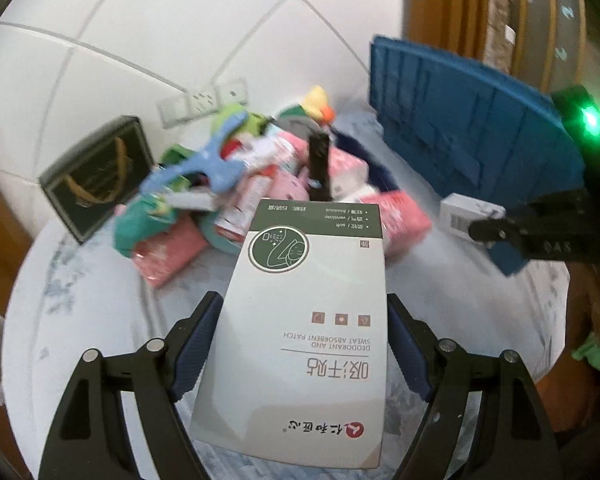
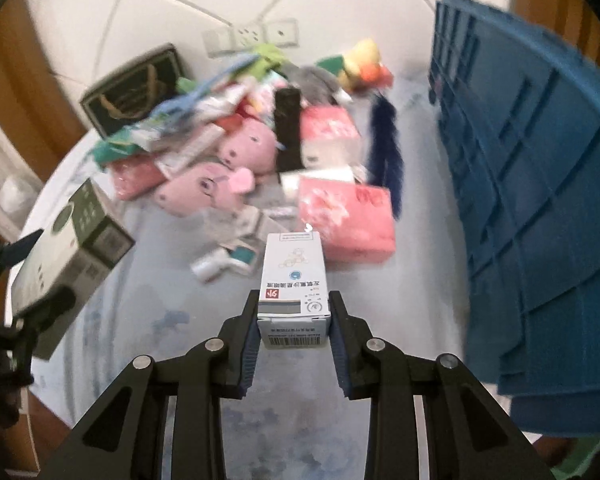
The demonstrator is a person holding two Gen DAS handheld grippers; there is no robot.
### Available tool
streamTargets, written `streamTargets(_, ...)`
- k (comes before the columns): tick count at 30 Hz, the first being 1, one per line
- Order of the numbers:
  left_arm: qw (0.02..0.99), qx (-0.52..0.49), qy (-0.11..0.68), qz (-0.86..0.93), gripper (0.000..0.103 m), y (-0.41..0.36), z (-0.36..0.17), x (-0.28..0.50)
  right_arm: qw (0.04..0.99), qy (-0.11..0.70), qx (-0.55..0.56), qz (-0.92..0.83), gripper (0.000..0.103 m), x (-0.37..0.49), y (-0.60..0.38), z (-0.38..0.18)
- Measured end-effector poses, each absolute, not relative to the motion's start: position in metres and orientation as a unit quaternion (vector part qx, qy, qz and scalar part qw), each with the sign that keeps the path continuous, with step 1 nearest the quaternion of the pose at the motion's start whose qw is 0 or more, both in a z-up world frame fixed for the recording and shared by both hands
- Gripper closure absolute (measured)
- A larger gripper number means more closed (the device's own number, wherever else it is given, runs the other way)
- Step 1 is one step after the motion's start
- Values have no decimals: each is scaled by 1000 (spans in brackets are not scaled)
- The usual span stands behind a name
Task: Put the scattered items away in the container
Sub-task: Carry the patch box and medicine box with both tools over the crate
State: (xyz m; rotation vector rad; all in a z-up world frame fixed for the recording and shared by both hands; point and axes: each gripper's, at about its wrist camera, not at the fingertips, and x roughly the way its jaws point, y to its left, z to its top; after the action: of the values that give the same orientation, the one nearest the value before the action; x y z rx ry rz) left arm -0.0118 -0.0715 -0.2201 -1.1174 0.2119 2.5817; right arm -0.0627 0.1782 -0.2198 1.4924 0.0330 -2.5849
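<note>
Both tongs loaded (boxes) | left tongs (image 1: 300,344) | right tongs (image 2: 294,330) near crate (image 2: 540,184)

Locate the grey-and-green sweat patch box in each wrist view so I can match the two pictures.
Left wrist: the sweat patch box fills the lower centre, clamped in the left gripper.
Right wrist: it sits at the far left edge, tilted, above the table.
Shared landmark: blue crate on the right.
</note>
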Motion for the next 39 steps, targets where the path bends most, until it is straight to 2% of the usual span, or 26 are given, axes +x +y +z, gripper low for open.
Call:
streamTargets(6, 122, -376, 55, 917, 24, -79, -178, -8, 108, 24, 474, -874, 72, -53, 171, -175)
streamTargets(13, 73, -357, 66, 929, 25, -72, -126, -2, 130, 28, 445, -886, 72, -43, 175, -125)
streamTargets(23, 59, -316, 69, 944, 25, -53, -59, 13, 164, 24, 404, -900, 72, -27, 188, -64)
streamTargets(39, 31, -263, 86, 961, 25, -5, 9, 16, 178, -4, 351, -920, 72, -18, 254, 3)
